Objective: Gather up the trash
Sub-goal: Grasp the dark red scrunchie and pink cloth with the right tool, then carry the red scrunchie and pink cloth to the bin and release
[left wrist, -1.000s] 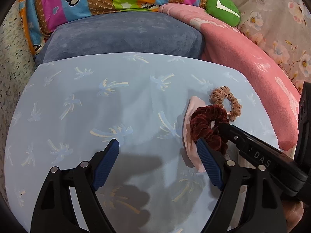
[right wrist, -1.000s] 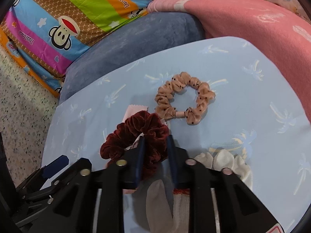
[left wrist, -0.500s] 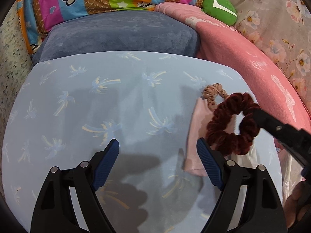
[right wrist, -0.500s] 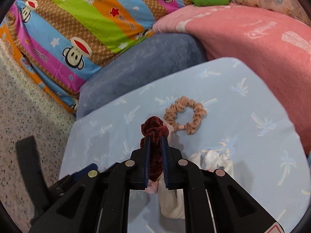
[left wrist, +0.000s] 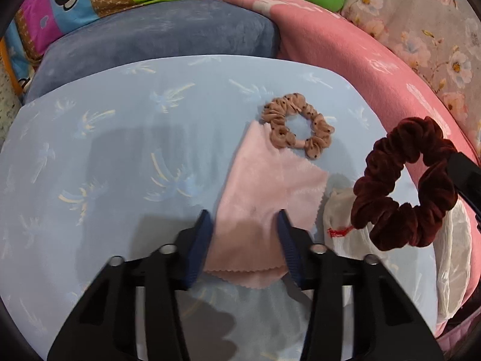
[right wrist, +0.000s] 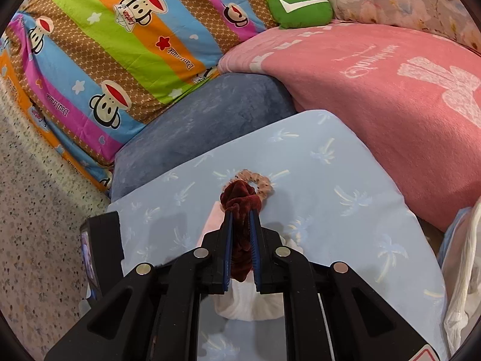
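Observation:
My right gripper (right wrist: 240, 215) is shut on a dark red velvet scrunchie (right wrist: 239, 201) and holds it up above the blue palm-print sheet (right wrist: 345, 210). The same scrunchie (left wrist: 402, 180) hangs at the right of the left wrist view. My left gripper (left wrist: 245, 219) is open, its fingers on either side of a pink cloth (left wrist: 264, 192) that lies flat on the sheet (left wrist: 105, 150). A tan dotted scrunchie (left wrist: 297, 126) lies on the cloth's far corner; it also shows in the right wrist view (right wrist: 261, 180). A white sock (left wrist: 339, 225) lies right of the cloth.
A white plastic bag (left wrist: 454, 255) hangs at the sheet's right edge, also in the right wrist view (right wrist: 463, 285). A grey-blue pillow (left wrist: 156, 42), a pink blanket (right wrist: 375, 105), a striped cartoon quilt (right wrist: 105, 45) and a green cushion (right wrist: 300, 6) ring the sheet. Speckled floor (right wrist: 36, 210) lies left.
My right gripper has lifted the dark red scrunchie higher and to the right, off the pink cloth. My left gripper has moved right over the pink cloth and its jaws have narrowed.

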